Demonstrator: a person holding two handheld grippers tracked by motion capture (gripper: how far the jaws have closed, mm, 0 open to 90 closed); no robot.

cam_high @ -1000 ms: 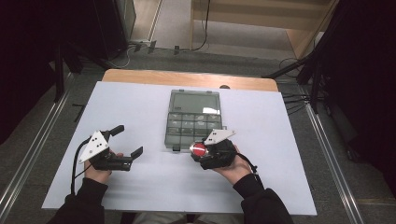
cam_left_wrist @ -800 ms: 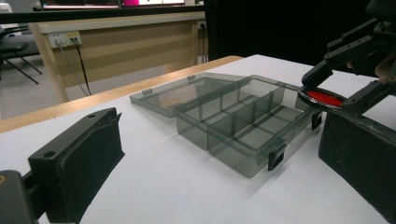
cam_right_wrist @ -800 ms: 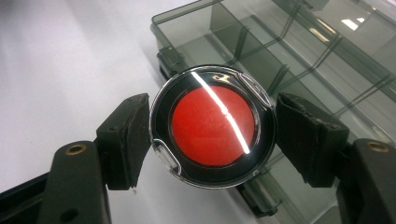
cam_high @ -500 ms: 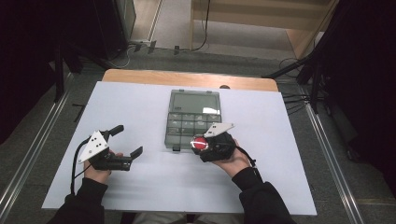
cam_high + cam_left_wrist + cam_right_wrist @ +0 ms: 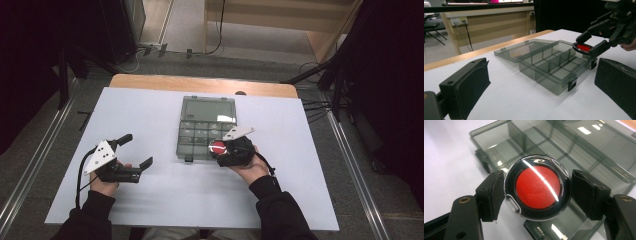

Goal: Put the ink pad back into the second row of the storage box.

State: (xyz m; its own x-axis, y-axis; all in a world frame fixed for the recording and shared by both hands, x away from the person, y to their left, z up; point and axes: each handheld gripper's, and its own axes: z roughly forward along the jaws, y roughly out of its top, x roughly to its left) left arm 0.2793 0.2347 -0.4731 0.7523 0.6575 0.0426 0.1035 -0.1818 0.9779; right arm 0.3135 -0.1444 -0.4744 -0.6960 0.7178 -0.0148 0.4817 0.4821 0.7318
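My right gripper [image 5: 537, 187] squeezes the round red disc [image 5: 537, 187] lying flat (red face up) over the open compartment box [image 5: 207, 129]; my left gripper [image 5: 131, 150] is open.

No readable text or labels anywhere.

even overhead light, glare streak on the red disc [image 5: 537, 187], dark surroundings

Glossy red disc [image 5: 537, 187], smoky clear-plastic box [image 5: 554, 63]
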